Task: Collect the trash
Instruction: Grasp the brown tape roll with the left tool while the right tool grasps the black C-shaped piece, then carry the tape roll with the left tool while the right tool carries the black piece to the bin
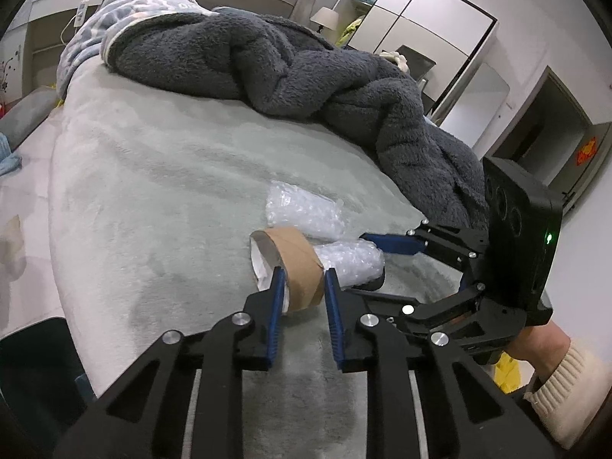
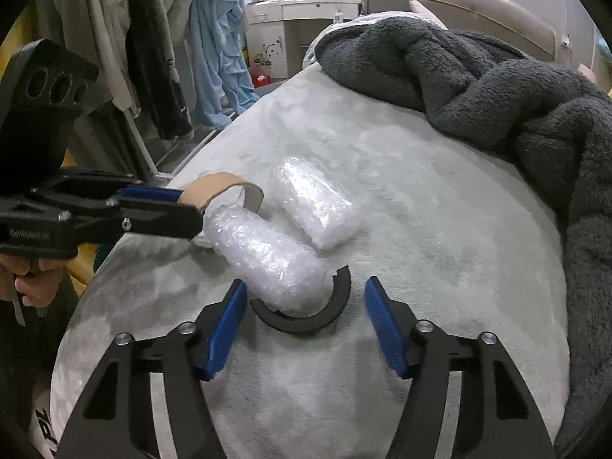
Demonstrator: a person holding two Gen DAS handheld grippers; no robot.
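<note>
While the left claw (image 1: pixel 302 279) pinches the cardboard ring (image 1: pixel 294 264), the right claw (image 2: pixel 302 298) gapes empty — bubble-wrap roll (image 2: pixel 267 256) and black half-ring (image 2: pixel 306 317) between its fingers.

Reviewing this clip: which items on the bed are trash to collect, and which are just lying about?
Trash: cardboard tape ring, held by the left gripper; two bubble-wrap rolls; black C-shaped piece, in front of the right gripper.

Lying about: dark fleece blanket; hanging clothes.

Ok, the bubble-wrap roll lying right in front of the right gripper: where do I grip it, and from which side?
Grip the bubble-wrap roll across its round body, coming straight in from its near end, where the right gripper sits with jaws open. The roll points lengthwise toward that gripper. Its far end seems tucked into the cardboard ring pinched by the left gripper. Stay above the black half-ring.
</note>
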